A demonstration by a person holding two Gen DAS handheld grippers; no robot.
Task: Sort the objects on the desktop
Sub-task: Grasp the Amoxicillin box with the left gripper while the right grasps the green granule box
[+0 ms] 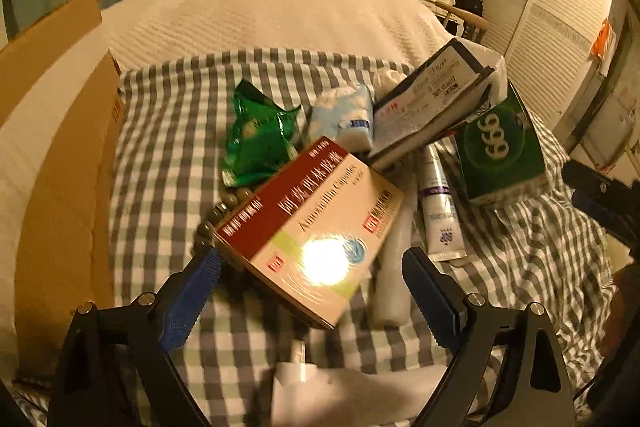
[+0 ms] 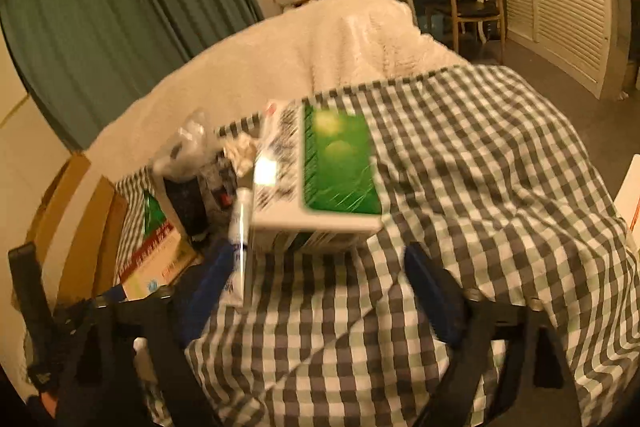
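left gripper [image 1: 312, 267]: jaws spread, amoxicillin capsule box [image 1: 316, 223] between them, pads apart from it | right gripper [image 2: 320, 267]: jaws spread, empty; green tissue box [image 2: 320, 179] just ahead | cardboard box [image 1: 60, 187] left of left gripper, contents hidden

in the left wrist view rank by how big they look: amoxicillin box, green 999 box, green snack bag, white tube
1. amoxicillin box, though it lies nearest the camera, which inflates it
2. green 999 box and green snack bag: too alike to rank
3. white tube
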